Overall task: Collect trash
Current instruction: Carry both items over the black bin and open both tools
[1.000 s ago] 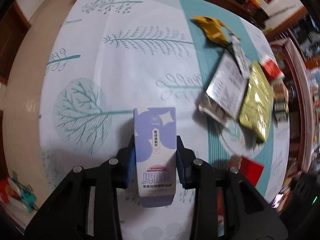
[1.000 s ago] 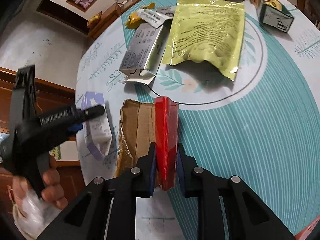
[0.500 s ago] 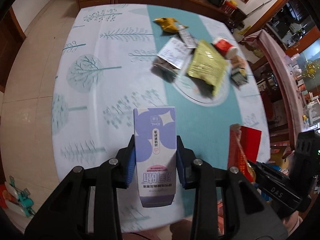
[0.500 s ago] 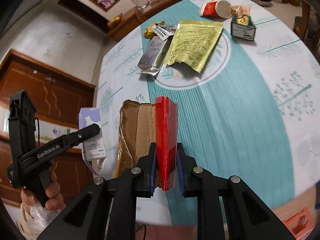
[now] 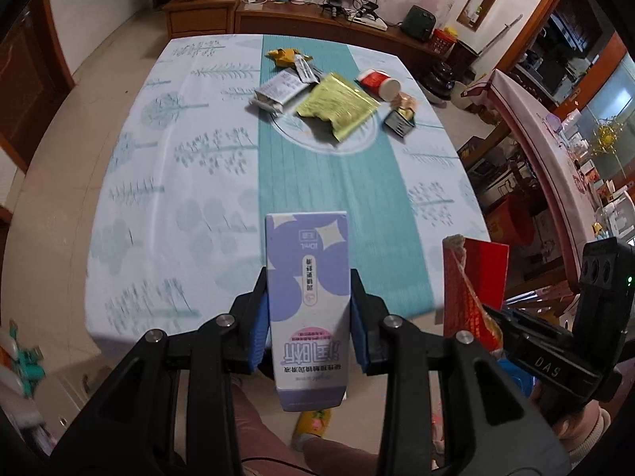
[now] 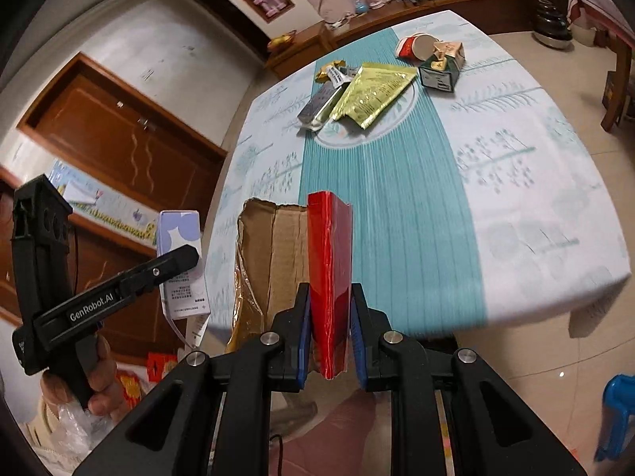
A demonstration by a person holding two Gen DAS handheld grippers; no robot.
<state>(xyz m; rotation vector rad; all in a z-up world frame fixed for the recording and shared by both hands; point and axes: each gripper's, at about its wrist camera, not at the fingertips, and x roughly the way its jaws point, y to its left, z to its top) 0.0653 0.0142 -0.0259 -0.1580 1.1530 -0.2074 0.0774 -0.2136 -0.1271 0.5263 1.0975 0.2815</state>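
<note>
now left claw (image 5: 309, 317) grips purple carton (image 5: 307, 277); right claw (image 6: 330, 331) grips red packet (image 6: 329, 273).

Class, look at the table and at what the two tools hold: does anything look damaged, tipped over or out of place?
Yes. The red paper cup lies on its side. The small green carton beside it is torn open on top. The red-faced cardboard in the right tool is flattened, with a ragged edge.
</note>
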